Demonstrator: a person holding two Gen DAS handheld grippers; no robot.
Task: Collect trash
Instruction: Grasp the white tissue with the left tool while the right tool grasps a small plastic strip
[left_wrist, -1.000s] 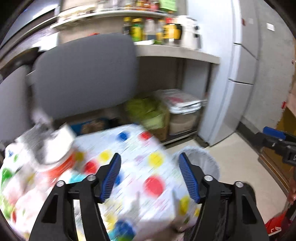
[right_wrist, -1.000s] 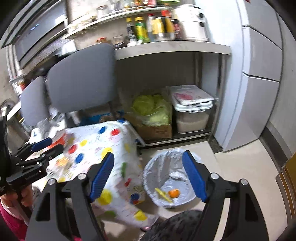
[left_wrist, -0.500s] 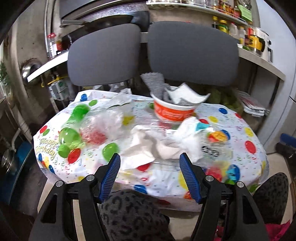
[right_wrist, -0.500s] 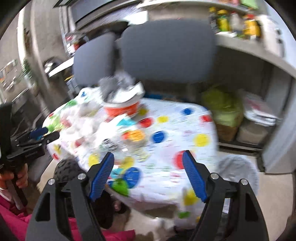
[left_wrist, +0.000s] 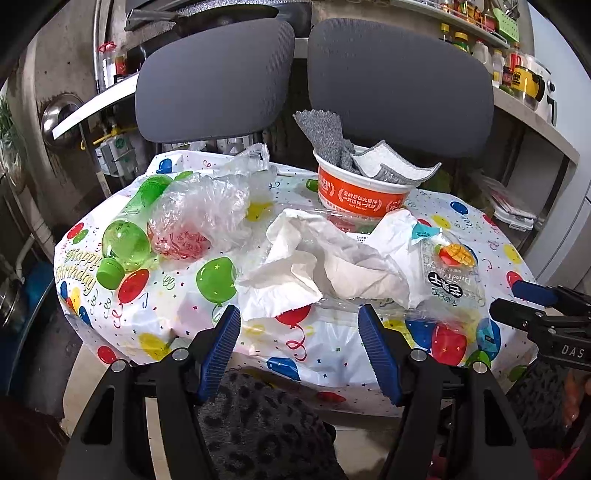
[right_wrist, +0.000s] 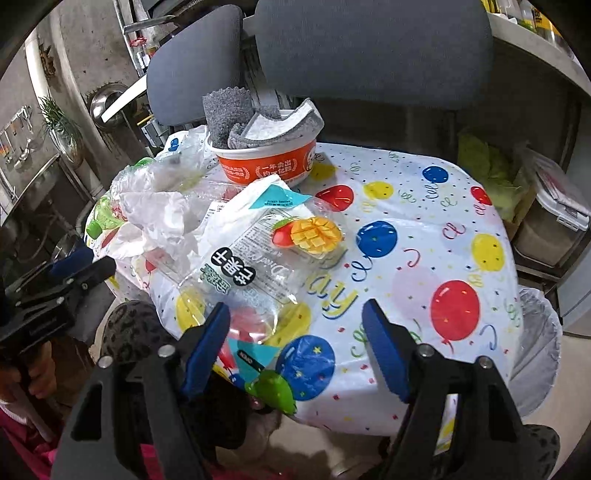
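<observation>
Trash lies on a small table with a balloon-print cloth (left_wrist: 192, 317). There is crumpled white paper (left_wrist: 325, 266), a clear dried-mango packet (left_wrist: 452, 273) (right_wrist: 251, 254), a crumpled clear plastic bag (left_wrist: 207, 210), a green bottle (left_wrist: 127, 236) lying on its side, and an orange instant-noodle bowl (left_wrist: 360, 195) (right_wrist: 266, 166) holding grey cloths. My left gripper (left_wrist: 299, 347) is open and empty at the table's near edge, just short of the paper. My right gripper (right_wrist: 295, 347) is open and empty above the near edge, beside the packet.
Two grey chair backs (left_wrist: 399, 81) stand behind the table. A lined trash bin (right_wrist: 539, 339) sits on the floor to the table's right. Shelves with jars (left_wrist: 517, 74) and storage boxes (right_wrist: 554, 221) are at the right. The person's knee (left_wrist: 258, 424) is below the table edge.
Both grippers have swung left from the trash bin and shelves to face the table and moved closer to the trash. Both stay open and empty.
</observation>
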